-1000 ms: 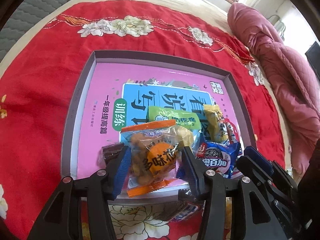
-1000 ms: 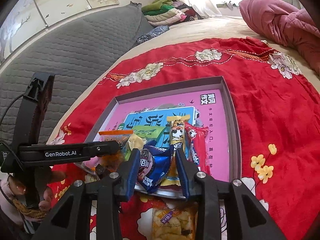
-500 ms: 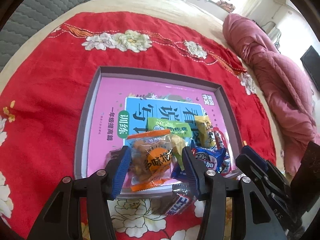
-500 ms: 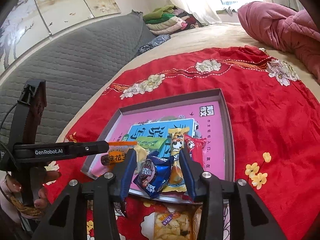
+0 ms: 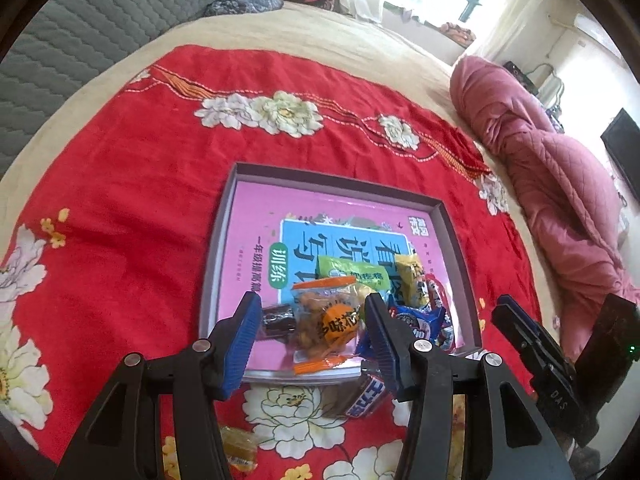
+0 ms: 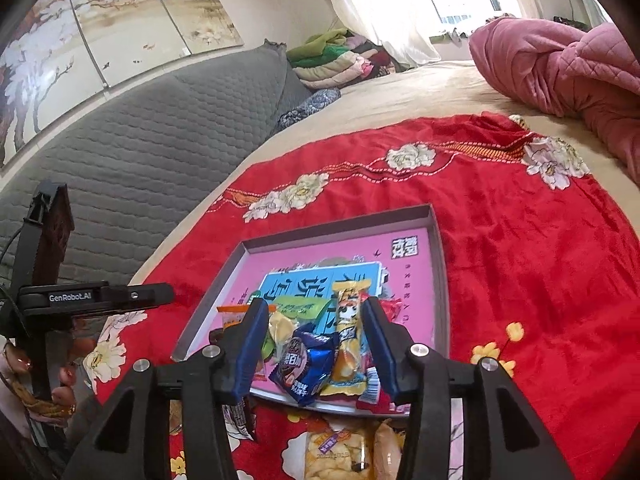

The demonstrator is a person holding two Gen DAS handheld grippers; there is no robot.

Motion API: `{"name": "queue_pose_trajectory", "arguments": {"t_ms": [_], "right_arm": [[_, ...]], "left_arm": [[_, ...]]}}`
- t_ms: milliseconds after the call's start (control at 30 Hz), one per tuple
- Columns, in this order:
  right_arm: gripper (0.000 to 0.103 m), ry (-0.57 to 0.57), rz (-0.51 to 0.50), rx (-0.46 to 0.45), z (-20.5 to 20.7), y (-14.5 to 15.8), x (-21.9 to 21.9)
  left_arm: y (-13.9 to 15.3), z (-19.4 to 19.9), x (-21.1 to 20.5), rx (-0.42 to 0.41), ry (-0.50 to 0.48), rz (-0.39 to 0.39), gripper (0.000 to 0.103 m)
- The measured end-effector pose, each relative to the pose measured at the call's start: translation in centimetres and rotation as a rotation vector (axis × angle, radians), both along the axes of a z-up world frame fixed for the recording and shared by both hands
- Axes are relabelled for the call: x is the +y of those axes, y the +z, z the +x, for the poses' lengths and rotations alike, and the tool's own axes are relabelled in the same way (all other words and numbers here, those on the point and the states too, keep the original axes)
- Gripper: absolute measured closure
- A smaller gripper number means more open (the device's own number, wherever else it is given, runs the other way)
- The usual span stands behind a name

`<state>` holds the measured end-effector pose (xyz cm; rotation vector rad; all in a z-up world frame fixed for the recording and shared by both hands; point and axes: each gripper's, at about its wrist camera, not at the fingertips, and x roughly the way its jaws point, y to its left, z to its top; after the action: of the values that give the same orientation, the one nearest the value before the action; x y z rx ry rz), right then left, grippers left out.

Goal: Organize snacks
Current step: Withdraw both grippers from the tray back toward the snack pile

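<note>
A red floral blanket (image 5: 132, 184) is covering the bed (image 6: 432, 84) (tan sheet showing). A shallow tray (image 5: 460, 248) and loose snack packets (image 6: 332, 452) are lying on it.

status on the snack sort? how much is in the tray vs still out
Done: several packs lie in the tray, among them the orange peanut pack, blue pack and yellow pack. In hand: nothing; the left gripper and right gripper are open, the right's jaws just opened. Left: a pack and a puffed-snack bag on the red cloth.
</note>
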<state>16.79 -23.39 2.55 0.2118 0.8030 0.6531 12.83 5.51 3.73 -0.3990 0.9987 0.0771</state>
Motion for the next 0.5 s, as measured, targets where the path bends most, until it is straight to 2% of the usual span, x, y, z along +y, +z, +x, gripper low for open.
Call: {"name": "queue_pose_trajectory", "arguments": {"t_ms": [133,500], "right_arm": [[0.050,-0.029,0.023,-0.012,0.2,0.7,-1.2],[0.049,-0.057,0.053,-0.032,0.1,1.8,-2.8]], "left_arm": [[0.8,-0.6,0.5,-0.011,0.010,0.003,0.047],[1.6,-2.1,0.5,-0.013,0.012,0.014,0.047]]}}
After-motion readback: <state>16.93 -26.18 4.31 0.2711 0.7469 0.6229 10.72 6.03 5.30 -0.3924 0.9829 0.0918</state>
